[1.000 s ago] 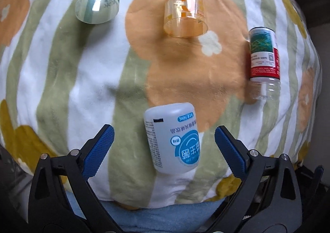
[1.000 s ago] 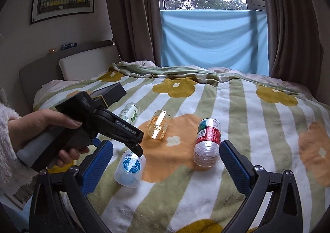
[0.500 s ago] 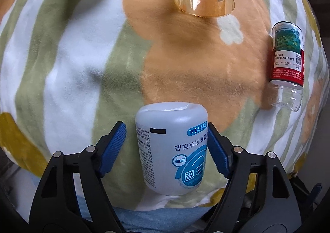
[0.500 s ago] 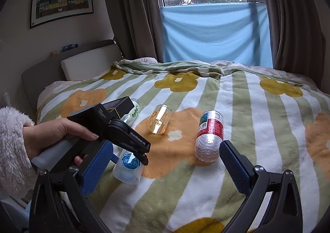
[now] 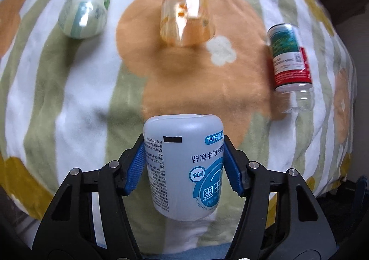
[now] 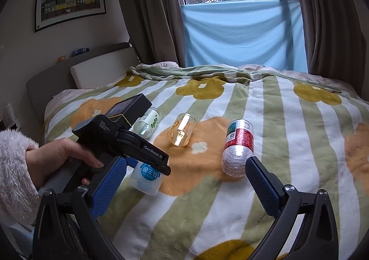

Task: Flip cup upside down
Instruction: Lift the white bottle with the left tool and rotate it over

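Note:
A white plastic cup [image 5: 184, 163] with a blue label lies with its closed end pointing away from me in the left wrist view. My left gripper [image 5: 183, 144] is shut on it, one blue pad on each side of the cup. In the right wrist view a person's hand [image 6: 60, 158] holds that gripper low over the blanket, and the white cup [image 6: 147, 179] shows beneath it. I cannot tell whether the cup touches the blanket. My right gripper [image 6: 184, 164] hangs open above the bed with nothing between its fingers.
Three more containers lie on their sides on the striped flower blanket [image 6: 276, 121]: a green-label cup [image 5: 85, 15], an orange see-through cup [image 5: 186, 22] and a red-label clear bottle piece [image 5: 288, 57]. A headboard, curtains and a window stand behind the bed.
My left gripper has moved onto the white cup and its jaws have shut on it. The left view has shifted and blurred. The right gripper has stayed open and almost still.

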A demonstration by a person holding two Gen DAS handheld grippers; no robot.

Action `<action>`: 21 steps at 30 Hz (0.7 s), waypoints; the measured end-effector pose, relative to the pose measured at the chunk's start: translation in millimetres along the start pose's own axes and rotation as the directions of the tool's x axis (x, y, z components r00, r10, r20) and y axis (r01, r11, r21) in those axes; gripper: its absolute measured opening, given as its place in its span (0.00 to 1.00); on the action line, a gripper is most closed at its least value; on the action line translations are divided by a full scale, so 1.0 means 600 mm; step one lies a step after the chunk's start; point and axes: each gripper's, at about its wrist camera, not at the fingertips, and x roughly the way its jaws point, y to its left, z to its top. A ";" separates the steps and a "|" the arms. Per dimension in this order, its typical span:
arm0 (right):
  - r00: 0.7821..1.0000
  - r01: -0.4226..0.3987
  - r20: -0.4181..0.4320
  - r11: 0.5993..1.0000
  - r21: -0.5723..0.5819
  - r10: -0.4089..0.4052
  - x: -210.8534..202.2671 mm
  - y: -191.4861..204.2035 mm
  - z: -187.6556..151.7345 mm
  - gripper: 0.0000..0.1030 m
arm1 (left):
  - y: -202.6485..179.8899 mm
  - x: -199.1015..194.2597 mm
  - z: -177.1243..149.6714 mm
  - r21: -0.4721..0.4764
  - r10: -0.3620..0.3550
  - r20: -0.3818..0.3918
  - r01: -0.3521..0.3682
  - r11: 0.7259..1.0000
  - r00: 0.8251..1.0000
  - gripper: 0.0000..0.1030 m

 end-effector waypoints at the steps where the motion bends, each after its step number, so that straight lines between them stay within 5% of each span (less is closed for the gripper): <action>1: 1.000 -0.006 0.002 1.000 0.005 0.006 -0.001 0.000 0.000 1.00 | -0.003 -0.020 -0.003 0.042 -0.018 0.081 0.014 0.999 0.997 0.57; 4: 1.000 -0.008 0.007 1.000 0.008 0.008 -0.006 0.002 -0.001 1.00 | 0.003 -0.067 -0.026 0.155 -0.059 0.311 0.010 0.988 0.949 0.57; 8: 1.000 -0.008 -0.006 1.000 0.020 0.009 -0.003 0.004 -0.011 1.00 | 0.012 -0.090 -0.052 0.202 -0.149 0.546 0.043 0.978 0.824 0.57; 10: 1.000 -0.005 -0.020 1.000 0.016 0.006 0.000 0.007 -0.016 1.00 | 0.004 -0.090 -0.033 0.205 -0.180 0.586 0.070 0.976 0.790 0.57; 13: 0.999 -0.002 -0.037 1.000 0.010 0.002 0.003 0.009 -0.023 1.00 | -0.015 -0.057 -0.035 0.200 -0.128 0.588 0.010 0.980 0.799 0.57; 21: 0.999 -0.004 -0.054 1.000 -0.007 0.003 0.006 0.012 -0.029 1.00 | -0.004 -0.034 -0.040 0.197 -0.125 0.526 0.023 0.980 0.841 0.57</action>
